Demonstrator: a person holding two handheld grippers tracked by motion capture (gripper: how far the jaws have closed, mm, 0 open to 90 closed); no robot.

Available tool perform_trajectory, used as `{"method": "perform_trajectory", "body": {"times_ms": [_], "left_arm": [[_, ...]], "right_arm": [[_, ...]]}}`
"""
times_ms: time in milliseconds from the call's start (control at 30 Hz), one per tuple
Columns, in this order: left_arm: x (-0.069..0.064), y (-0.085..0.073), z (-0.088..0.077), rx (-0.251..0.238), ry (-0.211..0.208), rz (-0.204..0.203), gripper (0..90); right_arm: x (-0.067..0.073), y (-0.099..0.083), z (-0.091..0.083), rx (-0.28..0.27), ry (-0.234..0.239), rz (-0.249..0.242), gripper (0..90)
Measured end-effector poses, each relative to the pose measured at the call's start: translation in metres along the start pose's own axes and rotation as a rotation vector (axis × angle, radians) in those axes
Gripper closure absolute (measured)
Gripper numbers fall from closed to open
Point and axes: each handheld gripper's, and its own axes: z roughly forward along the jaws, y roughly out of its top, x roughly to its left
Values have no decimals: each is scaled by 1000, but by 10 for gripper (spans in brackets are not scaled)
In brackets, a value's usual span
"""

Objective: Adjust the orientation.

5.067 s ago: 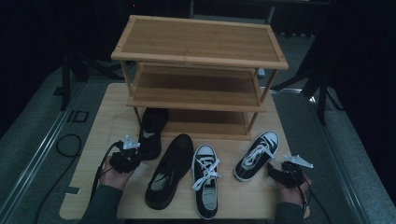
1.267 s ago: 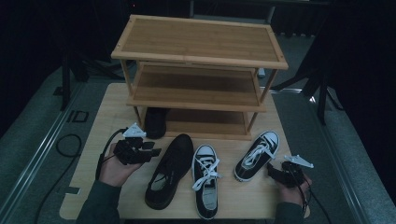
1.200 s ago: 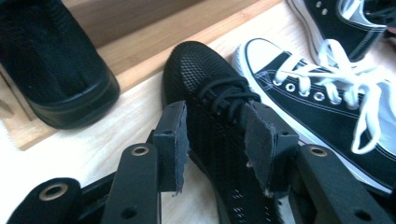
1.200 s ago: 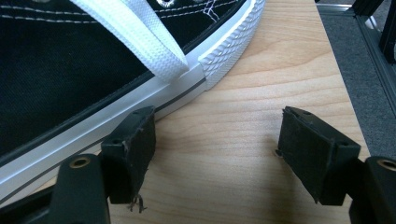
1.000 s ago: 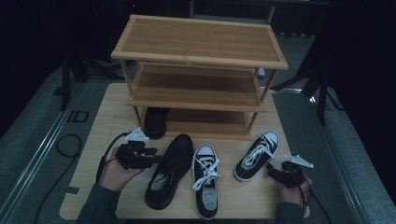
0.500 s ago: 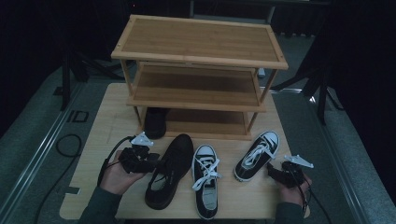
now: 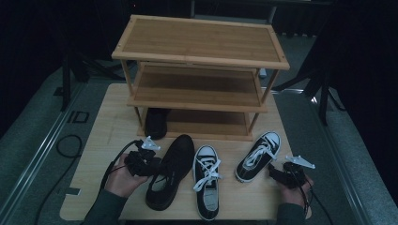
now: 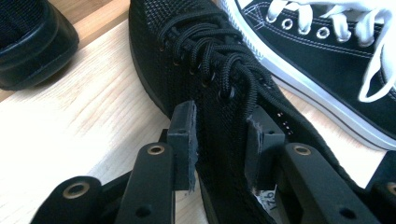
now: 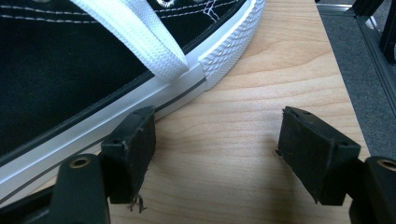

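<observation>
A black mesh lace-up shoe (image 7: 171, 168) (image 8: 210, 60) lies left of centre on the wooden table (image 7: 108, 136). My left gripper (image 7: 157, 164) (image 8: 219, 135) straddles its near side wall, one jaw outside and one inside the opening. Its jaws have just been closing, and the pads stand close to the fabric without visibly squeezing it. My right gripper (image 7: 272, 171) (image 9: 217, 140) rests open on the table, its left jaw beside the white sole of a black-and-white sneaker (image 7: 258, 154) (image 9: 70, 60), with bare wood between the jaws.
A second black-and-white sneaker (image 7: 206, 183) (image 8: 336, 56) lies between the two shoes. Another black shoe (image 7: 156, 123) (image 8: 28, 42) sits at the left end of the lowest shelf of a three-tier bamboo rack (image 7: 199, 42) behind them. Dark floor surrounds the table.
The left hand has slid toward the black lace-up shoe and set its jaws over the shoe's side, narrowing them. The right hand and the sneakers have stayed put.
</observation>
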Motion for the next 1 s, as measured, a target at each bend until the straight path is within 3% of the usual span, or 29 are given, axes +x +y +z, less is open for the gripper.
{"method": "perform_trajectory", "body": {"times_ms": [233, 300, 367, 500, 667, 833, 1000], "left_arm": [[-1, 0, 3, 10, 19, -7, 664], [-6, 3, 8, 36, 51, 15, 672], [-7, 3, 13, 49, 68, 6, 699], [-6, 3, 16, 49, 56, 4, 786], [0, 1, 14, 33, 21, -39, 855], [1, 0, 14, 19, 36, -58, 866], [6, -2, 14, 0, 2, -84, 868]], "right_arm": [[0, 0, 0, 0, 0, 0, 274], [0, 0, 0, 0, 0, 0, 273], [0, 0, 0, 0, 0, 0, 274], [0, 0, 0, -2, 0, -2, 274], [0, 0, 0, -3, 0, -3, 273], [0, 0, 0, -2, 0, -3, 273], [0, 0, 0, -2, 0, -3, 273]]}}
